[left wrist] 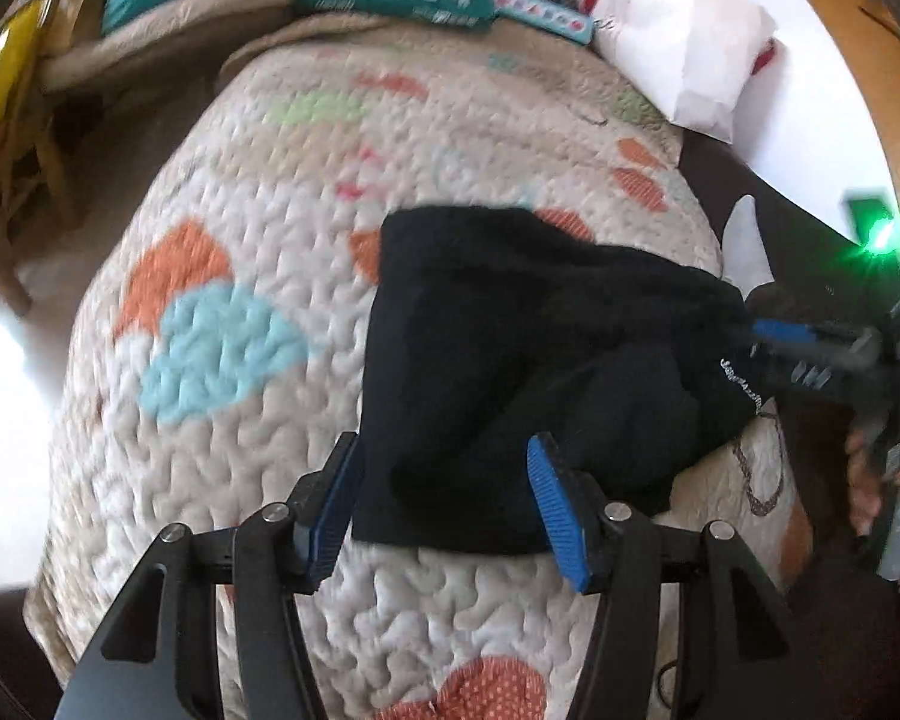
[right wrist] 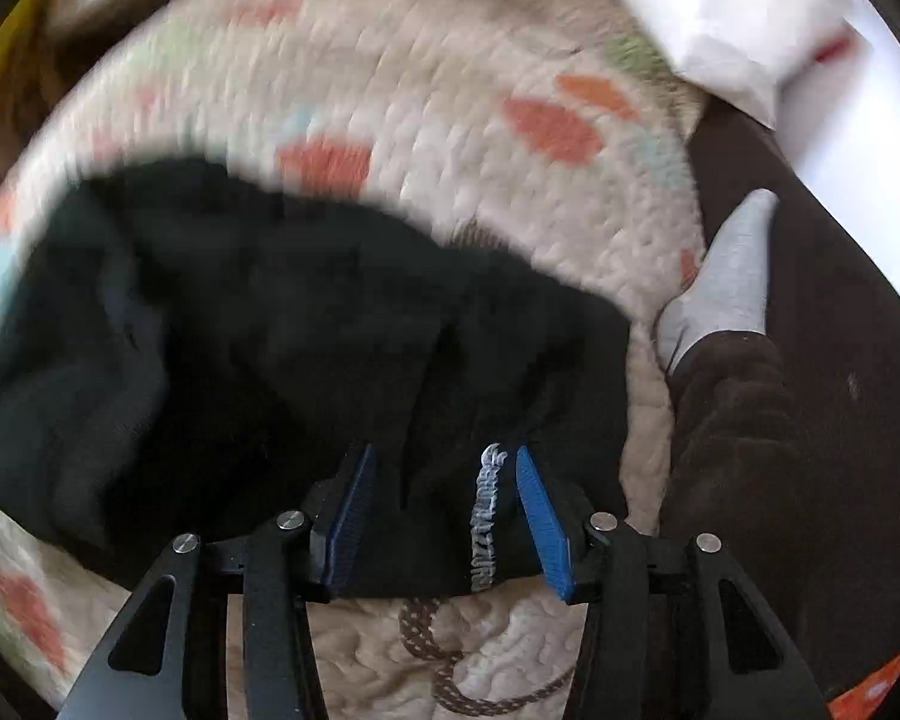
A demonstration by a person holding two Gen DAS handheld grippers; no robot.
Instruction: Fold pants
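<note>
In left view only: hand [left wrist: 882, 480].

pants [left wrist: 498, 372]: your matt black cloth, soft, printed elastic band | quilt [left wrist: 258, 228]: stitched cloth, puffy, rough | your left gripper [left wrist: 447, 510]: matt black plastic arms, ribbed blue pads [left wrist: 555, 510], shiny metal pins | sock [right wrist: 726, 276]: grey knit

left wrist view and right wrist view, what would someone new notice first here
The black pants stand out first, bunched in a dark heap in the middle of the pale quilt with its orange and blue patches. Next come the blue-padded grippers: the left gripper straddles the near edge of the pants, and the right gripper has the lettered waistband between its fingers. A grey sock shows at the right edge of the quilt.
</note>
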